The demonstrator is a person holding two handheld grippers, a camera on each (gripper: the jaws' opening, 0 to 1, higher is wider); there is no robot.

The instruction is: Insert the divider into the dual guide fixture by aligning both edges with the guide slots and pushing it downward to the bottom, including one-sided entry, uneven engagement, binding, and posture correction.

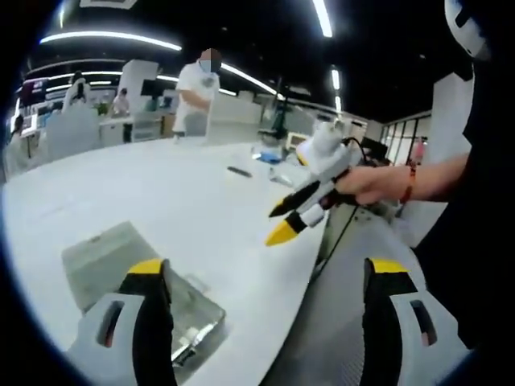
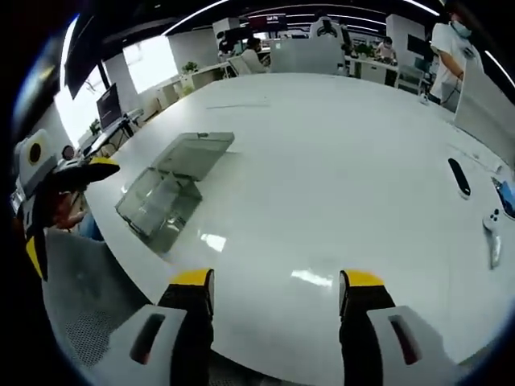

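A clear dual guide fixture [image 1: 193,318] [image 2: 153,205] stands near the edge of the white table [image 1: 185,193] [image 2: 322,161]. A flat translucent grey divider [image 1: 100,257] [image 2: 193,153] lies on the table right beside it. My left gripper [image 1: 267,269] is open and empty, hanging over the table edge just short of the fixture. It also shows at the left rim of the right gripper view, as the left gripper [image 2: 68,209]. A hand holds my right gripper [image 2: 278,281] [image 1: 282,223] open and empty above the table edge, well apart from the fixture.
A black pen-like object [image 2: 459,177] [image 1: 239,170], a white controller [image 2: 492,229] and a blue item [image 2: 507,193] lie on the far side of the table. People stand at desks beyond [image 1: 197,88]. Grey floor lies below the table edge.
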